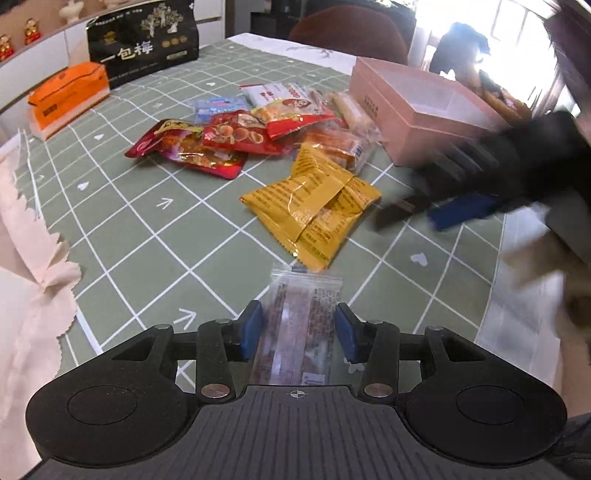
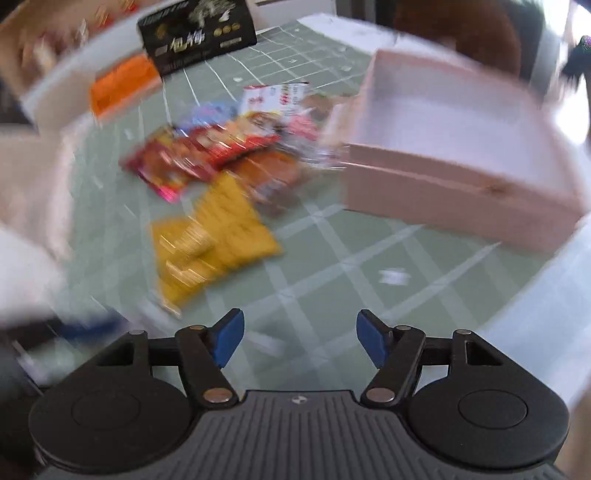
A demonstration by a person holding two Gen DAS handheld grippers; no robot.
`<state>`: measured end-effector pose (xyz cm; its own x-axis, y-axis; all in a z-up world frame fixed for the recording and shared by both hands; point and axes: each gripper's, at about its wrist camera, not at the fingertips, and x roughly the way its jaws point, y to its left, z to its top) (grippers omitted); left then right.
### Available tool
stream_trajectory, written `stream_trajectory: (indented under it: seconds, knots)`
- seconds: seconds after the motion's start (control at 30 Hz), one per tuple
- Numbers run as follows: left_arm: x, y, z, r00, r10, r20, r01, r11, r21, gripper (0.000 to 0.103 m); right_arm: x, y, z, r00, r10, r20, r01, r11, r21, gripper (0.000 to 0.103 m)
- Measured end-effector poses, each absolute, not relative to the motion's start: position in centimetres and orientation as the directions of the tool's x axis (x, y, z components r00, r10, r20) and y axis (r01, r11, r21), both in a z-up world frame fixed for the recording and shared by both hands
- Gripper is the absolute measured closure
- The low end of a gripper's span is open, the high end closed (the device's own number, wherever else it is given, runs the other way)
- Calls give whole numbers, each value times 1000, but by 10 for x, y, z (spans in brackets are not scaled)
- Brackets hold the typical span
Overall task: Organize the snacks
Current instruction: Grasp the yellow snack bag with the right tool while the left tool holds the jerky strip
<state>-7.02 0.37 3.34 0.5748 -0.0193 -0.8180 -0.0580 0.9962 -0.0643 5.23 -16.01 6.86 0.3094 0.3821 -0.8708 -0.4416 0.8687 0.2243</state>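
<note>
My left gripper (image 1: 300, 330) stands open around a clear-wrapped brown snack bar (image 1: 301, 325) that lies on the green checked tablecloth; the blue pads (image 1: 251, 330) sit either side of it, with small gaps. Beyond it lie two yellow packets (image 1: 314, 206) and a pile of red snack packets (image 1: 229, 136). An open pink box (image 1: 417, 107) stands at the right. My right gripper (image 2: 300, 338) is open and empty above bare cloth; it shows blurred in the left wrist view (image 1: 428, 210), right of the yellow packets (image 2: 210, 236). The pink box (image 2: 454, 184) appears empty.
A black snack bag (image 1: 144, 37) and an orange tissue box (image 1: 68, 96) stand at the far left of the table. A cream cloth (image 1: 26, 273) hangs at the left edge. A brown chair (image 1: 347, 33) is behind the table.
</note>
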Motion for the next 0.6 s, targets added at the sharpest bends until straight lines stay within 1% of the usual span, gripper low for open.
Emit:
stream_trajectory:
  seconds: [0.07,0.13,0.17,0.2,0.23,0.27,0.33,0.4,0.43,0.5,0.53,0.6]
  knots:
    - [-72,2,34,569,-12,-822,-57,997,-54,55,65,-140,64,248,421,-872,-356,877,322,35]
    - [-73,1,34,568,-5,-823,-58,997,-45,55,76,-119,59,216,428,-878,-277,889,365,35]
    - [-74,1,34,570,-3,-822,-60,997,-45,54,80,-107,58,216,419,-882,-251,897,364,30]
    - [-75,2,34,574,-4,-819,-64,997,-50,54,83,-95,59,239,389,-890,-236,912,336,29]
    - [-76,2,34,578,-8,-816,-67,996,-57,55,87,-83,58,259,357,-898,-232,925,300,24]
    - [-77,4,34,582,-14,-813,-70,995,-68,55,91,-72,56,269,330,-905,-239,933,269,17]
    - [-78,7,34,585,-31,-811,-69,994,-88,55,91,-55,51,294,290,-911,-285,936,206,15]
    - [-78,9,35,583,-41,-811,-65,993,-97,55,89,-46,48,316,262,-912,-361,922,139,15]
    - [-78,9,35,582,-42,-812,-61,994,-95,55,88,-47,49,313,267,-911,-394,910,131,17]
    - [-77,8,35,580,-37,-814,-53,995,-84,55,84,-63,51,293,290,-911,-432,890,144,21]
    - [-77,6,35,578,-31,-815,-49,996,-73,55,82,-77,52,286,295,-912,-446,883,146,22]
    - [-76,1,35,576,-22,-817,-39,998,-55,51,74,-103,51,285,307,-908,-480,866,142,22]
